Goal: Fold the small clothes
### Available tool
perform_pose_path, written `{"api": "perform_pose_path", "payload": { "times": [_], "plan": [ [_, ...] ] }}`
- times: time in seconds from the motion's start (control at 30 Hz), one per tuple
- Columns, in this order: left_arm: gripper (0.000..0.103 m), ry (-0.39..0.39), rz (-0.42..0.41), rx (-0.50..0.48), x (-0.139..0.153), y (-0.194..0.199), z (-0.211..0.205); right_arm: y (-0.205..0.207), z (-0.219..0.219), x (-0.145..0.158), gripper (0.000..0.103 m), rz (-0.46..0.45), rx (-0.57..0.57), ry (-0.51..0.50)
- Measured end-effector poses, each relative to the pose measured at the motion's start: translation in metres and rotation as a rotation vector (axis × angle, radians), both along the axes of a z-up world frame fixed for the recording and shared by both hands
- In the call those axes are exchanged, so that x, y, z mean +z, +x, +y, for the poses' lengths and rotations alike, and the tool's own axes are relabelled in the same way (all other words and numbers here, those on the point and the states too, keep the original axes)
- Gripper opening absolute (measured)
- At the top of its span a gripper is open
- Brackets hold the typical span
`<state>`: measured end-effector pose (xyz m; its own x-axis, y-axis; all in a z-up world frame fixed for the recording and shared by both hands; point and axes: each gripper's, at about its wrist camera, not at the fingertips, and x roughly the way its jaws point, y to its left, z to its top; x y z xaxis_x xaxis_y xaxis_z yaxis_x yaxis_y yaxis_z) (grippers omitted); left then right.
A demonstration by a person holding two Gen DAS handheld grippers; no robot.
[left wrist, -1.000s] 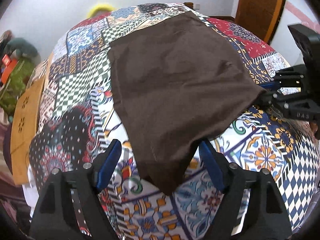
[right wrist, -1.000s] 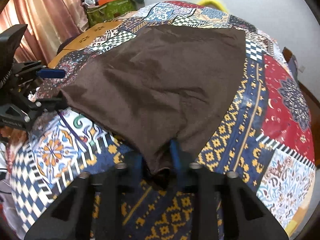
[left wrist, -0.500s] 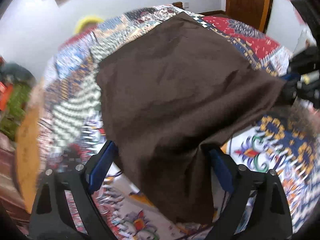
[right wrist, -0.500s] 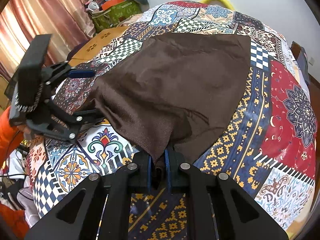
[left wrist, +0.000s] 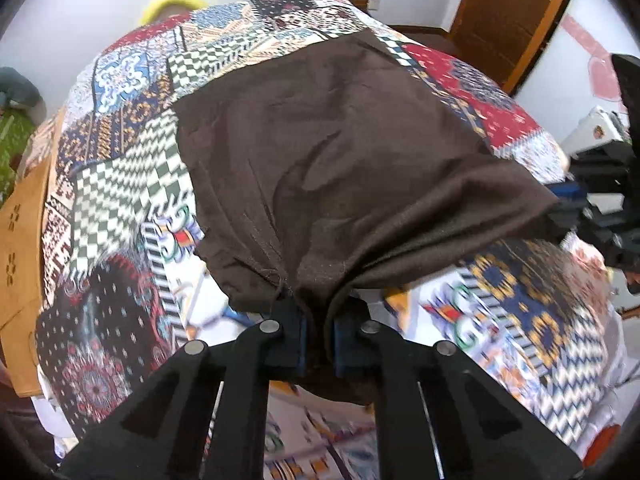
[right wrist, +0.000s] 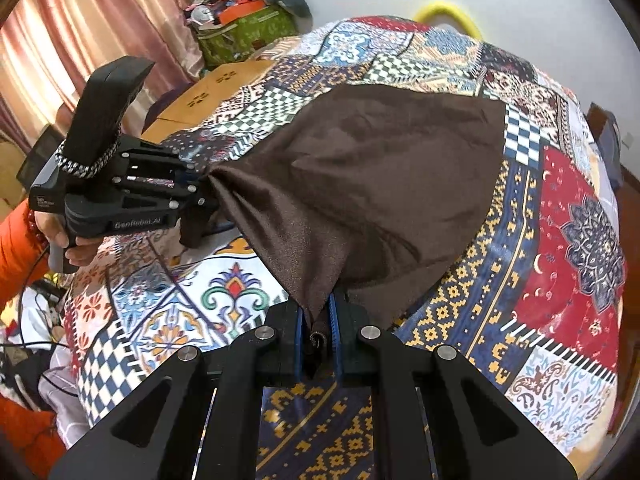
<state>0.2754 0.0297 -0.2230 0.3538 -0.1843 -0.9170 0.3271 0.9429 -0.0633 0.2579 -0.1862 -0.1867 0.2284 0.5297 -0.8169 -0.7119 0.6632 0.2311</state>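
Note:
A dark brown garment [left wrist: 344, 160] lies on a patchwork-patterned cloth surface [left wrist: 116, 184]; its near edge is lifted off the surface. My left gripper [left wrist: 318, 324] is shut on one near corner of the garment. My right gripper [right wrist: 318, 328] is shut on the other near corner [right wrist: 316, 304]. In the right wrist view the left gripper [right wrist: 200, 200] shows at the left, pinching the garment's edge. In the left wrist view the right gripper [left wrist: 568, 216] shows at the right edge, holding the far end of the lifted hem. The far part of the garment [right wrist: 400, 152] rests flat.
A wooden board [left wrist: 20, 264] borders the cloth on the left. A green box with clutter [right wrist: 244, 32] and pink curtains [right wrist: 80, 40] stand beyond it. A yellow ring [right wrist: 444, 12] sits at the far edge. A wooden door [left wrist: 512, 12] is at the back right.
My left gripper went from open around the garment's near corner to shut on it. Both grippers have lifted the near edge and the cloth now hangs taut between them.

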Motion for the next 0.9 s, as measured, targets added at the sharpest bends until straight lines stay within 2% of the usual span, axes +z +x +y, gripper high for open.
{"api": "perform_pose_path", "payload": {
  "times": [0.17,0.33,0.47,0.63,0.83,0.9],
  "plan": [
    [0.008,-0.031,0.023,-0.041,0.02,-0.024,-0.002,-0.01,-0.004,0.012,0.01,-0.007,0.029,0.001],
    [0.008,-0.05,0.008,-0.007,0.042,-0.014,0.002,-0.002,0.001,0.027,0.01,-0.051,0.037,0.001],
    [0.008,-0.079,-0.03,0.03,0.06,0.015,0.01,0.021,0.006,0.046,0.01,-0.103,0.02,0.02],
    [0.008,-0.097,-0.03,0.052,0.065,0.058,0.018,0.062,0.01,0.066,0.01,-0.155,-0.01,0.027],
    [0.009,-0.095,0.011,0.08,0.048,0.115,0.031,0.12,0.031,0.055,0.01,-0.17,-0.023,-0.026],
    [0.018,-0.095,0.035,0.104,0.037,0.137,0.038,0.14,0.036,0.043,0.01,-0.155,-0.029,-0.043]
  ]
}}
